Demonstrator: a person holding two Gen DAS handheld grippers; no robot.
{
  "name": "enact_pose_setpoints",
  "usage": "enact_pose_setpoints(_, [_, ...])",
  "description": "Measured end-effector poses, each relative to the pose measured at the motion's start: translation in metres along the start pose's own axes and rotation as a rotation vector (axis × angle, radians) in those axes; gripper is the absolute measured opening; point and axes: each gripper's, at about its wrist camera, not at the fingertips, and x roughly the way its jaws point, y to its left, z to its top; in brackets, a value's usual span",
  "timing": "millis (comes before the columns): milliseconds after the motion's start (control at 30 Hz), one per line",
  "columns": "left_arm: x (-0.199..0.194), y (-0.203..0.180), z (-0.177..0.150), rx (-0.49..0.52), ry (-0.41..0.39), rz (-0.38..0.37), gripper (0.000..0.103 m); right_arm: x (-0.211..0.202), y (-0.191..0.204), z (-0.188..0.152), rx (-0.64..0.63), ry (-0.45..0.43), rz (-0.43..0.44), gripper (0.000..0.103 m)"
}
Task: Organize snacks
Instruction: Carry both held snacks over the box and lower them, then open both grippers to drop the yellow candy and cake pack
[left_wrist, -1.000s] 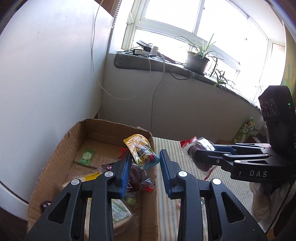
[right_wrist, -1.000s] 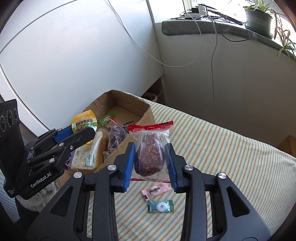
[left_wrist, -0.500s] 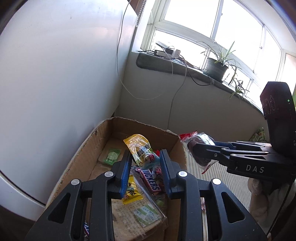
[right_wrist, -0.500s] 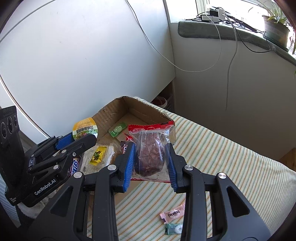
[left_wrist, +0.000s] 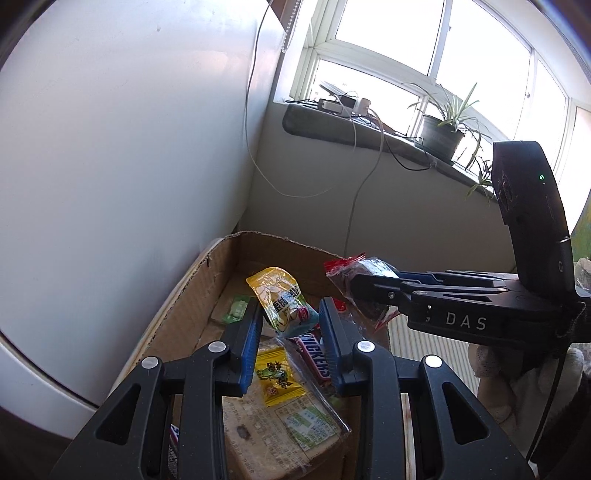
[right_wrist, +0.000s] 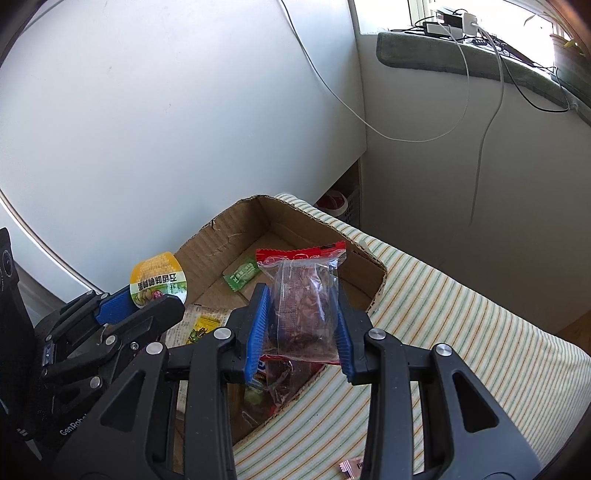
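Two hand-held tools hover over an open cardboard box (right_wrist: 218, 240) that sits on a striped green-and-yellow cloth (right_wrist: 461, 332), close to a white wall panel (right_wrist: 166, 110). The left tool (left_wrist: 290, 321) has its blue-padded fingers closed on the lower end of a yellow snack packet (left_wrist: 280, 295), which sticks up above the box's interior. The right tool (right_wrist: 301, 317) is clamped on a clear, red-edged packet of dark dried fruit (right_wrist: 304, 299), held over the box's near-right wall. Seen from the left wrist, that right tool reaches in from the box's right side with its packet at the wall's top edge.

Inside the box, a small green candy (right_wrist: 242, 273) lies on the floor toward the far end. Nearer the tools, a Snickers bar (left_wrist: 314, 354) and a small yellow sachet (left_wrist: 275, 376) rest on top of a large wrapped bread pack (left_wrist: 280, 428). On the cloth outside the box, near the bottom of the right wrist view, a pink wrapped sweet (right_wrist: 349, 466) shows partly behind a finger. Beyond the box, a window ledge (left_wrist: 332, 125) carries chargers and cables, with a potted plant (left_wrist: 443, 129) further along it.
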Motion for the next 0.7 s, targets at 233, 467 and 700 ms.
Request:
enact_pose_setpoints(233, [-0.003,0.001,-0.001,0.005,-0.005,0.019,0.040,-0.001,0.002,0.000,-0.002,-0.018,-0.018,0.062])
enact_pose_setpoints(467, [-0.005,-0.001,-0.002,0.014,-0.011,0.023,0.040,-0.010,0.001,-0.002,-0.001,-0.035,-0.032,0.066])
enact_pose_setpoints(700, [-0.007,-0.007,-0.002,0.030,-0.016,0.015,0.040,-0.022,-0.001,-0.007,-0.013,-0.047,-0.053,0.066])
